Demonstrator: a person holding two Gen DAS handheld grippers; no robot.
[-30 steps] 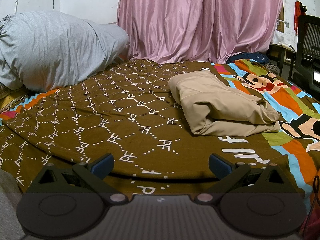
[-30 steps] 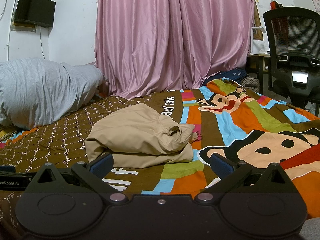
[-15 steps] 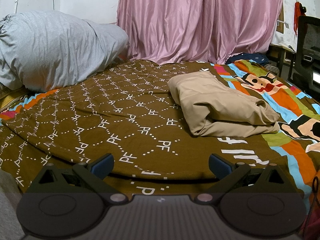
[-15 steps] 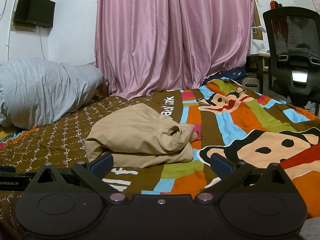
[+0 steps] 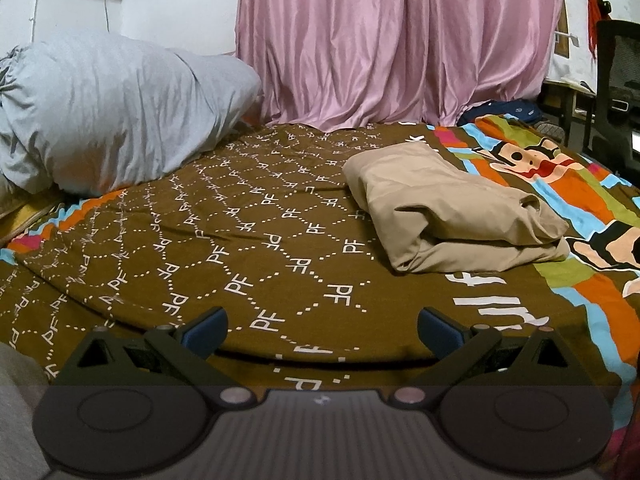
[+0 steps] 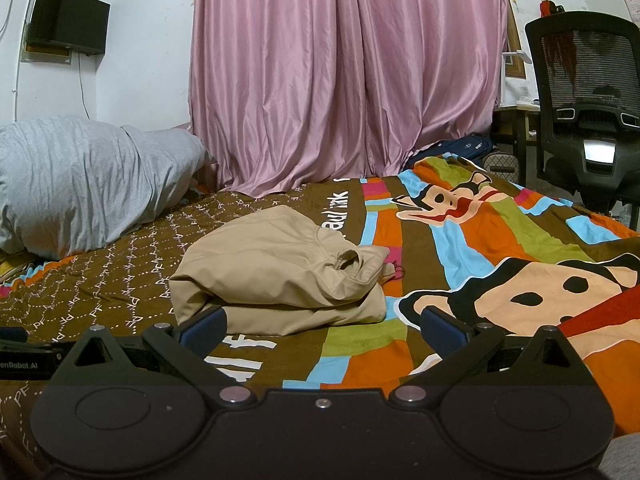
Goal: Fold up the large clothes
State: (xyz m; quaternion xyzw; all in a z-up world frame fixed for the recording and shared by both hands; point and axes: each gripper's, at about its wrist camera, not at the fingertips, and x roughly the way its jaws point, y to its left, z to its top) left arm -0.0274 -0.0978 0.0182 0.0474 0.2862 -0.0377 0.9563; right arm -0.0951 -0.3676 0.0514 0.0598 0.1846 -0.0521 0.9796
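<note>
A folded tan garment (image 5: 448,216) lies on a bed (image 5: 248,248), at the seam where the brown lettered print of the bedspread meets its striped cartoon panel (image 6: 520,280). Both grippers hang low at the bed's near edge, jaws spread wide and holding nothing: the left gripper (image 5: 322,326) faces bare brown cloth with the garment ahead to its right, while the right gripper (image 6: 323,323) has the bundle just beyond its left finger (image 6: 202,326). The garment's long axis runs from the near side of the bed toward the pink curtain (image 5: 392,40), its rounded fold facing the grey pillow (image 6: 84,176) and its loose collar end toward the cartoon panel. Only the right wrist view shows the wall-mounted screen (image 6: 68,20) whole, and the full mesh office chair (image 6: 588,92).
</note>
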